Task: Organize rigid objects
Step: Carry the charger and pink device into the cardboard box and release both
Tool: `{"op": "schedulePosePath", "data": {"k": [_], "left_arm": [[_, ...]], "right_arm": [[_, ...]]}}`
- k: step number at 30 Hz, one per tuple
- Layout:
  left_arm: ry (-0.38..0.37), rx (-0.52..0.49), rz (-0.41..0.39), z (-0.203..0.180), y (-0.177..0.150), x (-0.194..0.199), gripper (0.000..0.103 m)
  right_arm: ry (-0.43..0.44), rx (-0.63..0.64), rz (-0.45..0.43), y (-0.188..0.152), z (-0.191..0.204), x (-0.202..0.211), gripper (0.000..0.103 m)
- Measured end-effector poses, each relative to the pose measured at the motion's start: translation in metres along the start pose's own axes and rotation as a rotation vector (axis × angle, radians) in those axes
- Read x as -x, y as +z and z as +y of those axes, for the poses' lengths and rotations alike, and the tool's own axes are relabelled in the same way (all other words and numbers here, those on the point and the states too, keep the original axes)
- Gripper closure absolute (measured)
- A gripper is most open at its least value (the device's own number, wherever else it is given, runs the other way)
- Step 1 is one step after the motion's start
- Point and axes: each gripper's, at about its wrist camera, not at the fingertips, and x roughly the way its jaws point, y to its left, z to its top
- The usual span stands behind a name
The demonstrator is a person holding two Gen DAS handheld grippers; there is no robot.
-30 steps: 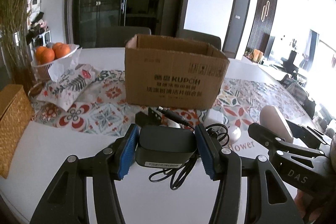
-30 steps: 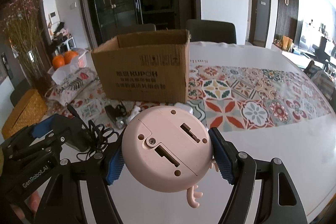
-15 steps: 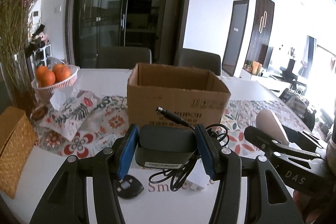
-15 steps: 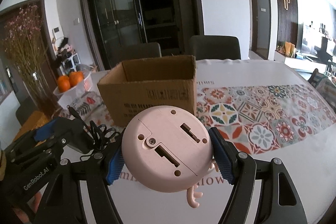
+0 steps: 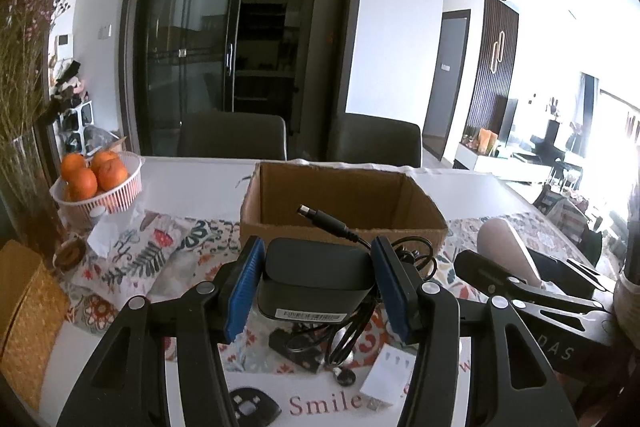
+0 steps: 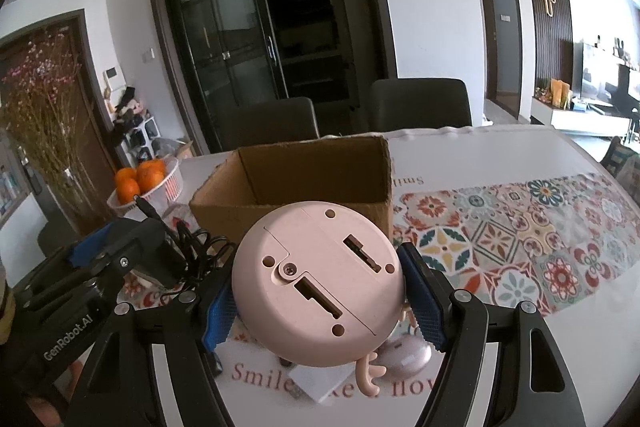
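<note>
Cardboard box [image 5: 340, 223] stands open-topped on the white table [image 5: 192, 183], partly on a patterned runner [image 6: 500, 239], with 2 dark chairs behind it. The left gripper [image 5: 318, 289] is clamped on a black power adapter [image 5: 316, 279], its blue pads [image 5: 244, 287] pressing the block's 2 sides; the adapter's cable [image 5: 356, 323] hangs in loops below it and the barrel plug [image 5: 320, 217] sticks up in front of the box's near wall. The adapter is held off the table, in front of the box and at about the height of its rim. The right gripper [image 6: 320, 291] grips a round pink device [image 6: 318, 281] by its sides, its flat underside with slots and screw holes facing the camera and a small antler-shaped piece pointing downward. It too is clear of the table, just in front of the box. On the table beneath lie a small white box [image 5: 386, 379], a black charger plug [image 5: 252, 403] and a pale oval object [image 6: 404, 355]. A basket of oranges [image 5: 100, 183] sits at the left.
</note>
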Motion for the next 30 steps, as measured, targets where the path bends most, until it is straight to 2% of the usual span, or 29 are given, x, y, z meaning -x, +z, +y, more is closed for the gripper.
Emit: {"op": "schedulePosePath", "data": {"k": [17,23,30], "left_arm": [[0.019,-0.045,-0.021,0.004,0.056,-0.042,0.049],[0.019,-0.060,0.004,0.002,0.071,-0.061,0.049],[0.028,-0.029,0.072,0.006,0.082,-0.094,0.049]], "right_arm": [[-0.020,0.044,-0.005,0.059,0.002,-0.039,0.029],[-0.014,0.039,0.028,0.076,-0.002,-0.059,0.029],[-0.010,0.026,0.096,0.089,-0.009,-0.089,0.029]]}}
